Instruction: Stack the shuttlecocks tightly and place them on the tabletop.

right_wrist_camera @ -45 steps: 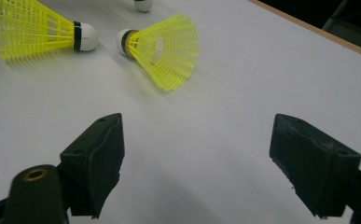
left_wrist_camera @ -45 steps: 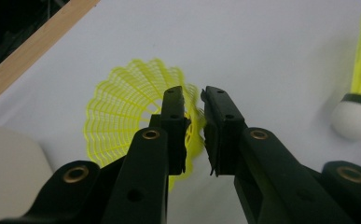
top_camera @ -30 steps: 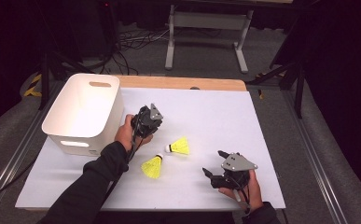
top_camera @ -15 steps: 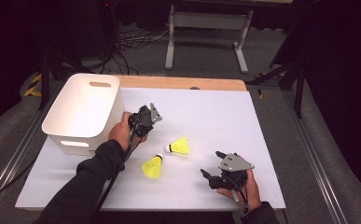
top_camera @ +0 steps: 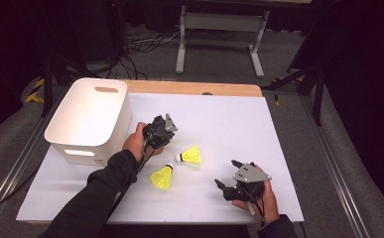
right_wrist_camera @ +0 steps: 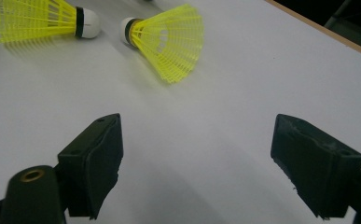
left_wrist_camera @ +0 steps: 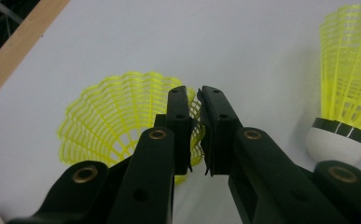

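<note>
Two yellow shuttlecocks with white corks lie on the white table top, one [top_camera: 189, 155] just above and to the right of the other [top_camera: 162, 176]. My left gripper [top_camera: 160, 134] hovers to their upper left, beside the bin. Its jaws stand almost together with nothing between them. In the left gripper view [left_wrist_camera: 197, 93] a yellow skirt [left_wrist_camera: 117, 121] lies behind the jaws, and a second shuttlecock [left_wrist_camera: 350, 79] lies at the right. My right gripper [top_camera: 225, 172] rests open near the front right. In its own view [right_wrist_camera: 197, 126] both shuttlecocks [right_wrist_camera: 33, 18] [right_wrist_camera: 169, 39] lie well ahead.
A white plastic bin [top_camera: 88, 119] with handle slots stands at the left of the table. A wooden strip [top_camera: 194, 88] runs along the far edge. A metal stand and cables lie on the floor beyond the table.
My left gripper has shifted slightly by the bin. The right gripper has edged a little to the left. The shuttlecocks have not moved.
</note>
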The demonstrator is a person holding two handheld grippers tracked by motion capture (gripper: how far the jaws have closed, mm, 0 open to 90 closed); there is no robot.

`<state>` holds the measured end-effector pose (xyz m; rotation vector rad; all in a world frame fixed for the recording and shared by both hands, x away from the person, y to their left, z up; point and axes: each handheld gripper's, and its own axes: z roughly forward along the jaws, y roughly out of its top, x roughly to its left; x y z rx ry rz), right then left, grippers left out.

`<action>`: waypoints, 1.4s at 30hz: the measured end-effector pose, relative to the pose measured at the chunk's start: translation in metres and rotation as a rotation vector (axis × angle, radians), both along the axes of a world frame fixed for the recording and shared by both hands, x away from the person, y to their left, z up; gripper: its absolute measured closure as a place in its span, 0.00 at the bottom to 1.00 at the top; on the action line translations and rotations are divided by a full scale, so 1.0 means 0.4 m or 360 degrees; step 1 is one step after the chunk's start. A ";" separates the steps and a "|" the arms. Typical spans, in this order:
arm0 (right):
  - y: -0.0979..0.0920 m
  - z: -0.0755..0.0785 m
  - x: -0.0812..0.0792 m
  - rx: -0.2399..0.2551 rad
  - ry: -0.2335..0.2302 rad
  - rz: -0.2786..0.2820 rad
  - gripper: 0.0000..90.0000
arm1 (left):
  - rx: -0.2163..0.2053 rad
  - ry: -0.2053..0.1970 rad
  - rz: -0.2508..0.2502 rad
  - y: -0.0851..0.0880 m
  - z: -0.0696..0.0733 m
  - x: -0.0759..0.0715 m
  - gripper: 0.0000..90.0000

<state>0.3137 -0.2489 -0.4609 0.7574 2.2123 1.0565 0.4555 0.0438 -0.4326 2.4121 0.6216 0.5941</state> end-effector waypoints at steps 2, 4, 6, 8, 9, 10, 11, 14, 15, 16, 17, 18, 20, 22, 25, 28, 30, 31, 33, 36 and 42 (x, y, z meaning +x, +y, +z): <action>-0.003 0.003 -0.001 0.0010 -0.0015 -0.0004 0.20 | 0.0004 0.0017 0.0003 -0.001 -0.004 0.002 0.88; -0.004 0.003 -0.001 0.0011 -0.0014 -0.0004 0.20 | -0.0009 0.0034 0.0010 -0.002 -0.006 0.005 0.86; -0.004 0.004 -0.002 0.0011 -0.0018 -0.0004 0.20 | -0.0025 0.0042 0.0000 -0.003 -0.007 0.005 0.86; -0.002 0.005 -0.003 0.0005 -0.0024 -0.0002 0.20 | -0.0020 0.0039 0.0000 -0.006 -0.005 0.002 0.86; -0.001 0.006 -0.005 0.0003 -0.0028 -0.0001 0.20 | -0.0027 0.0027 -0.0007 -0.007 -0.004 0.002 0.86; 0.001 0.008 -0.006 -0.0002 -0.0032 -0.0001 0.20 | -0.0033 0.0021 -0.0003 -0.007 -0.002 0.002 0.86; 0.002 0.010 -0.007 -0.0005 -0.0038 0.0005 0.20 | -0.0034 0.0021 -0.0002 -0.007 0.000 0.001 0.86; 0.004 0.010 -0.009 -0.0009 -0.0034 0.0012 0.20 | -0.0052 0.0026 -0.0008 -0.008 0.004 0.002 0.86; 0.005 0.010 -0.010 -0.0011 -0.0032 0.0017 0.20 | -0.0052 0.0028 -0.0010 -0.009 0.004 0.001 0.85; 0.005 0.010 -0.010 -0.0012 -0.0032 0.0016 0.20 | -0.0057 0.0030 -0.0014 -0.010 0.004 0.001 0.85; 0.005 0.010 -0.010 -0.0012 -0.0030 0.0012 0.20 | -0.0054 0.0025 -0.0014 -0.012 0.004 0.000 0.85; 0.005 0.011 -0.010 -0.0013 -0.0036 0.0014 0.20 | -0.0051 0.0028 -0.0015 -0.013 0.006 -0.002 0.85; 0.004 0.014 -0.012 -0.0002 -0.0041 0.0005 0.20 | -0.0077 0.0035 -0.0018 -0.016 0.005 -0.004 0.86; 0.003 0.014 -0.012 0.0003 -0.0039 0.0006 0.20 | -0.0067 0.0052 -0.0025 -0.021 0.004 -0.005 0.86; 0.004 0.014 -0.012 0.0001 -0.0037 0.0010 0.20 | -0.0073 0.0058 -0.0031 -0.027 0.002 -0.008 0.86; 0.003 0.015 -0.013 -0.0003 -0.0046 0.0013 0.21 | -0.0070 0.0061 -0.0031 -0.031 0.004 -0.012 0.87; 0.002 0.015 -0.013 0.0001 -0.0045 0.0011 0.21 | -0.0069 0.0055 -0.0031 -0.029 0.005 -0.010 0.87; 0.001 0.015 -0.012 0.0004 -0.0041 0.0007 0.21 | -0.0061 0.0058 -0.0017 -0.028 0.005 -0.010 0.88; 0.001 0.013 -0.010 -0.0001 -0.0035 0.0003 0.21 | -0.0070 0.0049 -0.0023 -0.027 0.004 -0.006 0.88; 0.002 0.013 -0.010 -0.0003 -0.0034 0.0004 0.21 | -0.0094 0.0027 -0.0030 -0.025 0.013 -0.006 0.88; 0.001 0.011 -0.009 -0.0005 -0.0024 0.0009 0.21 | -0.0117 0.0018 -0.0028 -0.028 0.025 -0.002 0.83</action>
